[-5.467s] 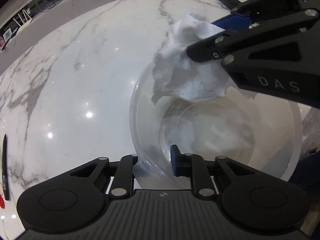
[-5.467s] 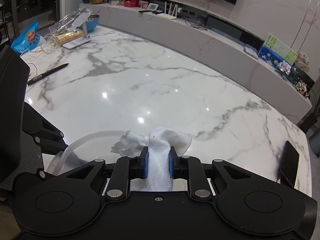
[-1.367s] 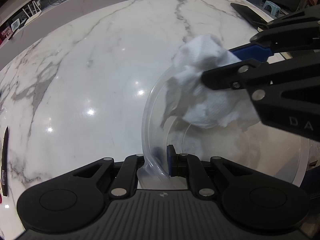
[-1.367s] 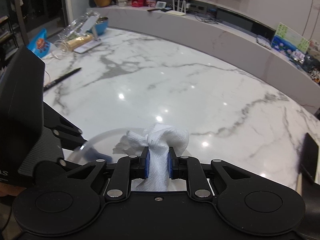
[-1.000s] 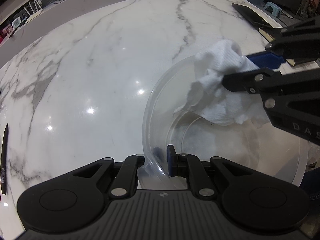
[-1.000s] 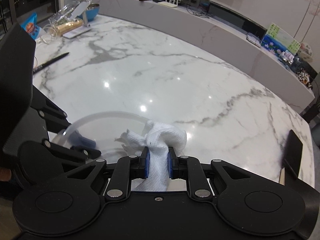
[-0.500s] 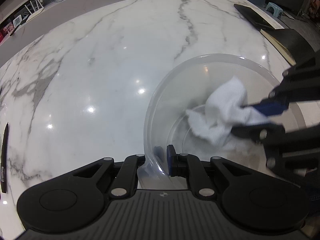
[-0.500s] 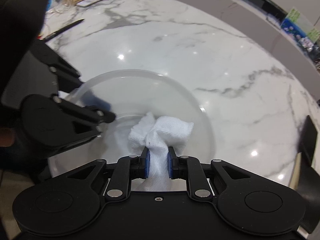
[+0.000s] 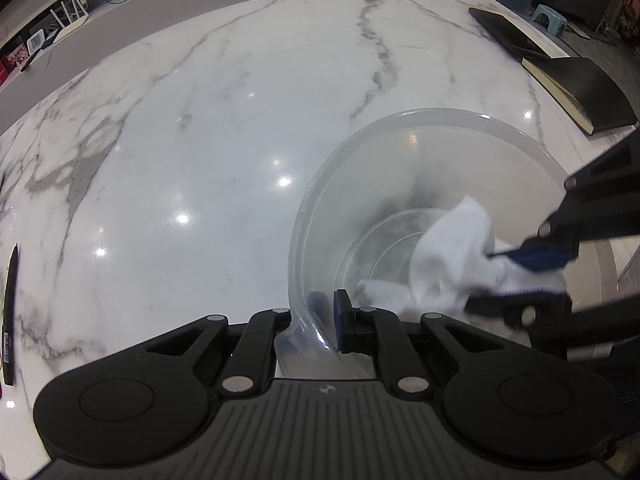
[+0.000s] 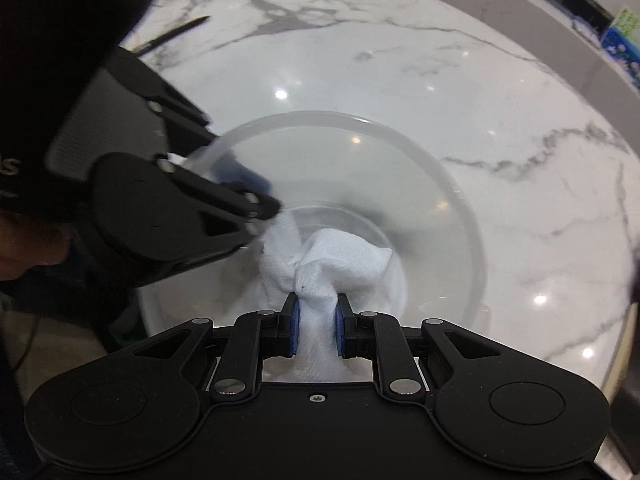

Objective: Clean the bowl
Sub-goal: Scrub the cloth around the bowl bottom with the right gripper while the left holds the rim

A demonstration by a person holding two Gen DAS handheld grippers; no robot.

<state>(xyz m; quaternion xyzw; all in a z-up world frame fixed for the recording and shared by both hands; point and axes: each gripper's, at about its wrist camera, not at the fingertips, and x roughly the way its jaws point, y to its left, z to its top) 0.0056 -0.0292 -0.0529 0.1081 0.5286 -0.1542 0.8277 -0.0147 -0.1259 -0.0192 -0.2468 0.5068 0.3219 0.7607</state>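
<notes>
Left wrist view caught the change: the white cloth (image 9: 460,264), which a second earlier hung above the rim, had dropped right down into the clear bowl (image 9: 440,120) and was pressed against its floor. The right claw (image 9: 516,280) was clamped narrow on that wad, cloth bunched between its blue pads (image 10: 294,322), and it had tipped steeply over the bowl to get there. The blur on the cloth suggested it was mid-swipe.

The left claw (image 9: 316,320) had not budged. It was pinched nearly shut on the near wall of the bowl, one finger inside, one outside, holding it steady on the counter (image 9: 200,140). From the right wrist view, the cloth sat just ahead of the right claw's tips, with the left claw (image 10: 240,188) gripping the rim off to its left.

So the hovering was over and the wiping proper looked under way. My read: floor first, walls to follow, task maybe a third done.

Beyond the bowl, a black book (image 9: 580,92) lay well clear on the far right, and a pen (image 9: 10,312) rested at the far left edge.
</notes>
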